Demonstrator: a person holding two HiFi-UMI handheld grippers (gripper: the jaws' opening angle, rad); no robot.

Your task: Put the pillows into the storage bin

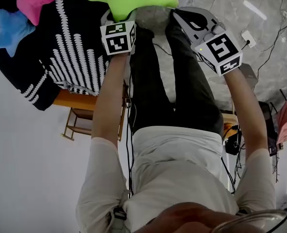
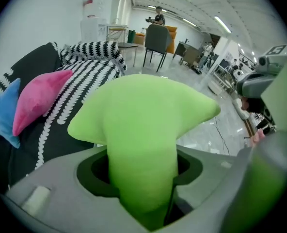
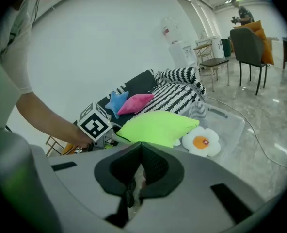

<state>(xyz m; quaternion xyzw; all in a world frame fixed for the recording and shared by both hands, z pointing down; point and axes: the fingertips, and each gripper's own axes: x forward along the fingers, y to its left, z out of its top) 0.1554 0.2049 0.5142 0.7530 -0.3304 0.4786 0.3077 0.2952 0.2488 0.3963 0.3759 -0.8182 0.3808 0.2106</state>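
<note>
While the L gripper [image 2: 141, 178] is clamped on one arm of the green star pillow [image 2: 138, 115], jaws partway apart w/ the plush squeezed between them, the R gripper [image 3: 138, 166] holds nothing; its jaws are pressed together. From the R gripper view, the clear storage bin [image 3: 228, 123] sits on the pale floor [image 3: 264, 140]. The green pillow is at the bin's near-left side, overlapping its edge. Can't tell whether it touches the bin. A white flower pillow [image 3: 201, 142] w/ an orange centre lies in the bin, just right of the green one. Left of the bin & further back, a pink pillow [image 3: 138, 102] and a blue star pillow [image 3: 115, 101] lie touching each other on a black-and-white patterned cover [image 3: 177, 93]. That cover reaches the bin's far-left side. Well beyond the bin a grey chair [image 3: 247, 45] stands on the floor.
</note>
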